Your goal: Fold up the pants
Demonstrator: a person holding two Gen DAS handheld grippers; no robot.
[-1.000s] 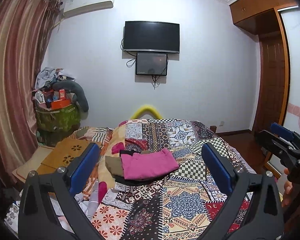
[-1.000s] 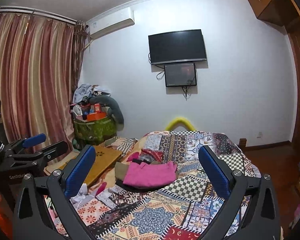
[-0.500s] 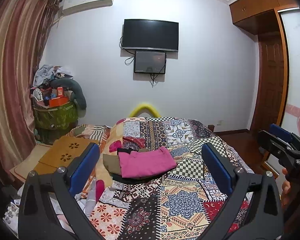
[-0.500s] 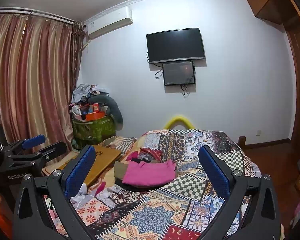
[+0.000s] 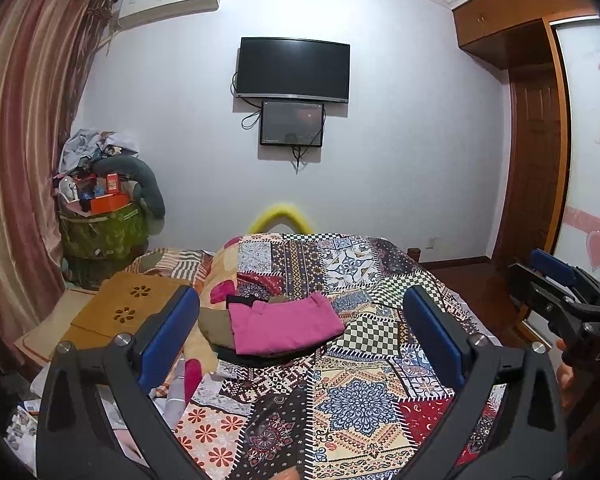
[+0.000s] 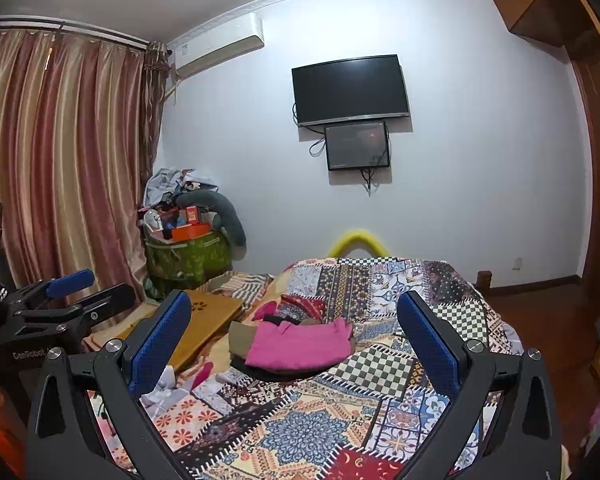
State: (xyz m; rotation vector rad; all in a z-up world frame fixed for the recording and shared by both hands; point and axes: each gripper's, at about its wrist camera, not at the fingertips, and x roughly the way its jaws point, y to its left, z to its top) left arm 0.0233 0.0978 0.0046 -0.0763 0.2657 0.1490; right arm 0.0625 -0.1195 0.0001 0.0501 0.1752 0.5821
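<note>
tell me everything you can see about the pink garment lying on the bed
The pink garment looks like soft, matte fabric, folded into a rough rectangle with slightly uneven edges. It lies flat on top of a small stack of folded clothes: an olive-brown piece shows at its left, a black one under its near edge. The stack rests on the patchwork quilt. Neither gripper touches it; both hang apart from it with jaws open.

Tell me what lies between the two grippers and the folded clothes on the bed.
Nothing visible. Only bare patchwork quilt lies between the open left gripper, the open right gripper and the pink pants atop the pile.
</note>
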